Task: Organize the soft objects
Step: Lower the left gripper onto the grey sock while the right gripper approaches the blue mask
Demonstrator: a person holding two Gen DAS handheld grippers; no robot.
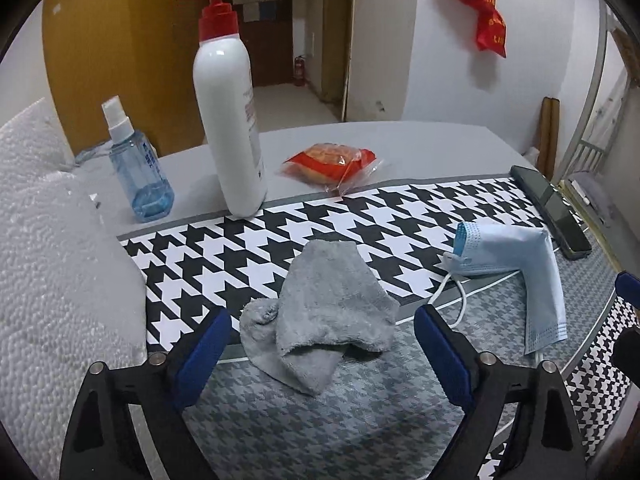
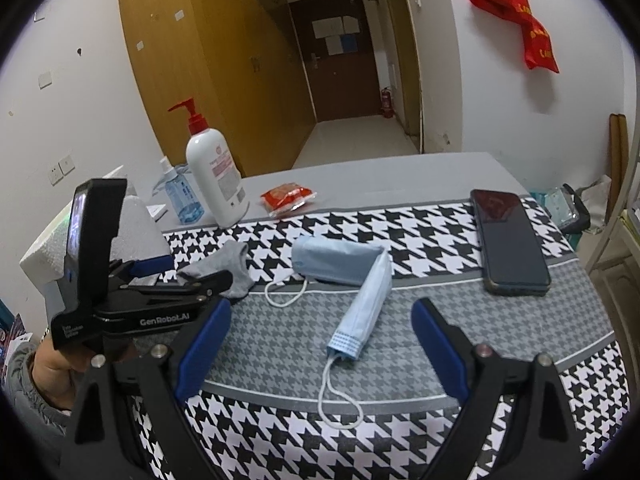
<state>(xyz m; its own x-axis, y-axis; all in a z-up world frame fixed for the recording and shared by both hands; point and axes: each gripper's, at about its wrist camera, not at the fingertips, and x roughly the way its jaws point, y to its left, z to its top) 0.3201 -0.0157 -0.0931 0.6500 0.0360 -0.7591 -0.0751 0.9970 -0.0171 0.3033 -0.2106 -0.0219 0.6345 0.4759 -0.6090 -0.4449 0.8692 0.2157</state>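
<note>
Nothing sorted yet. Left claw wide apart around gray sock, not pinching. Right claw apart, empty; blue mask at twelve o'clock, untouched.

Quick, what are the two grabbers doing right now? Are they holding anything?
Left hand-held gripper: open, holding nothing, crumpled grey fleece cloth between its fingers.
Right hand-held gripper: open, empty, above the folded light-blue face mask.

Open mat is left in front; the desk's left-rear is blocked by a pump bottle and spray bottle, the right edge by a phone.
</note>
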